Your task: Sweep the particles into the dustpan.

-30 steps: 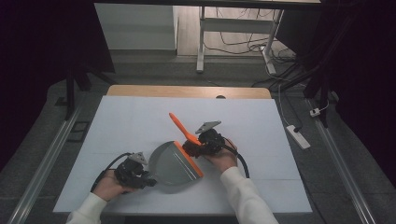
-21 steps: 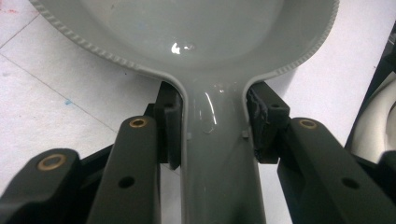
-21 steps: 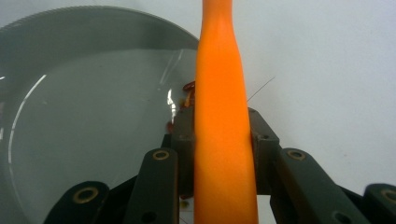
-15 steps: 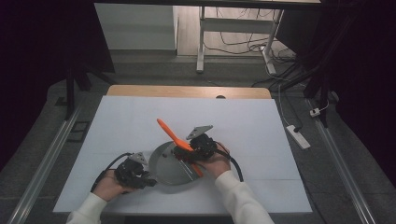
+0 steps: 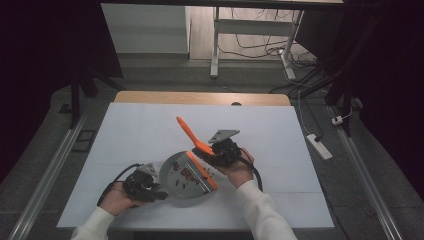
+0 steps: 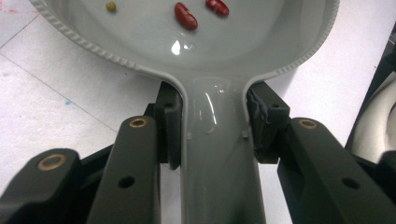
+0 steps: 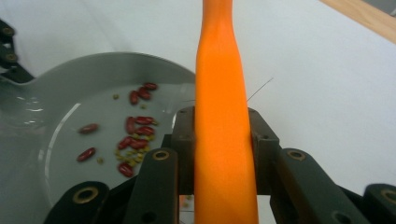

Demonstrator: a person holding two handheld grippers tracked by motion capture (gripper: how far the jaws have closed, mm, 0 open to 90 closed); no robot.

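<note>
**Dustpan and brush, each pinched by its handle**

High view: the grey dustpan [image 5: 180, 179] lies on the white counter [image 5: 280, 135], near its front edge. The left gripper [image 5: 142, 186] sits at the pan's left side, held in the person's left hand [image 5: 116, 198]. The right gripper [image 5: 224, 150] is at the pan's right, with the orange brush [image 5: 192, 137] in it; the brush handle slants up and away to the left, and its orange head lies along the pan's right edge. Red beans [image 5: 188, 173] lie in the pan, some more just beside the brush head.

Left gripper view: the dustpan's grey handle [image 6: 215, 154] runs straight between the two jaws, which press against its sides just below where the handle widens into the pan. A few red kidney beans [image 6: 186, 16] and one small greenish bean [image 6: 110, 6] lie in the bowl beyond.

Right gripper view: the jaws pinch the orange brush handle [image 7: 223, 116] from both sides; the handle rises past them up the middle. To the left, the dustpan's bowl [image 7: 60, 116] holds a scatter of red beans [image 7: 135, 130] and small greenish ones.
</note>
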